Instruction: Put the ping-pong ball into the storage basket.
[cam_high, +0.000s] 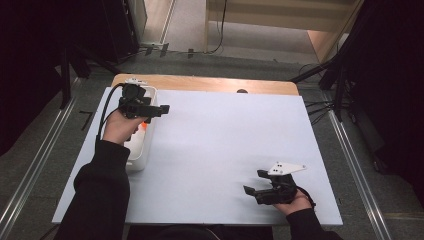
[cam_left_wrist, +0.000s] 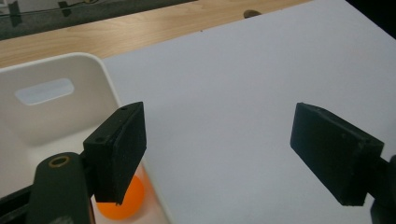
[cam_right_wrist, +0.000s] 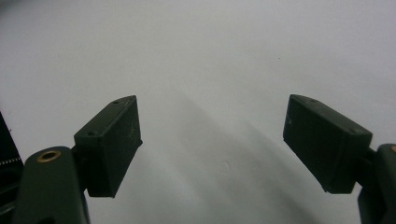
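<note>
Both tongs wide apart and gripping nothing, one over the bin's edge, one low over the white board.

High view: the left gripper (cam_high: 161, 110) hovers above the white bin (cam_high: 141, 159), jaws pointing out over the white board (cam_high: 220, 150); the right gripper (cam_high: 254, 182) sits well apart near the board's near edge, jaws spread. Left gripper view: jaws gaping, nothing between them; the orange ball (cam_left_wrist: 122, 199) lies in the bin (cam_left_wrist: 70, 93) just under the left-hand jaw, the bin wall running between the jaws. Right gripper view: jaws wide, bare white board (cam_right_wrist: 210, 70) between and beyond them.
</note>
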